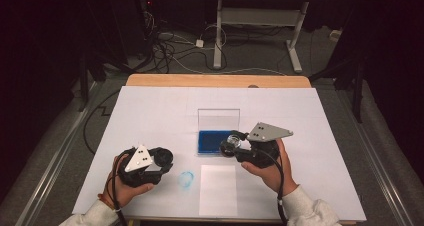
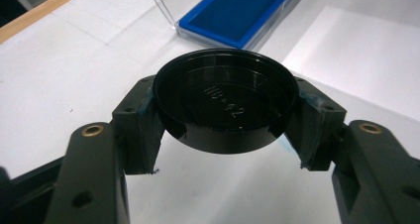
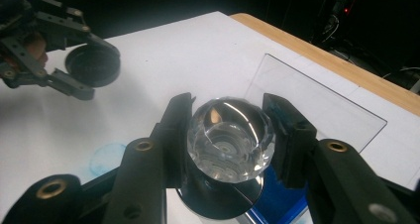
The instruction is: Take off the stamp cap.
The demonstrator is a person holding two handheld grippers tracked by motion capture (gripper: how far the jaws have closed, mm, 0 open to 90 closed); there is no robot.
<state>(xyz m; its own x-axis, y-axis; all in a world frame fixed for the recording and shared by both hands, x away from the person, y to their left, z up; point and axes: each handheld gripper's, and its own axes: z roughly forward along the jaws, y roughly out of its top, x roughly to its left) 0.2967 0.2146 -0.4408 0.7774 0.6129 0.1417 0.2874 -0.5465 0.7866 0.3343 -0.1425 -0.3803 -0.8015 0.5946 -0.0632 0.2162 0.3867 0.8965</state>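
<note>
The left gripper [image 2: 225,135] near the table's [image 1: 150,116] front edge squeezes a black cap [image 2: 225,102] between its jaws. A blue smudge [image 1: 186,179] and a white sheet [image 1: 218,190] lie beside it. Farther in, the right gripper [image 3: 229,135] grips a clear knob [image 3: 231,139] over the blue pad [image 1: 208,140] at the table's middle

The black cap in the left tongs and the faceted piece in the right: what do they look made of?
The black cap looks like moulded glossy plastic: raised lettering inside, soft reflections on the rim. The faceted piece looks like clear glass or crystal, possibly acrylic: transparent, with cut facets that catch sharp highlights.
</note>
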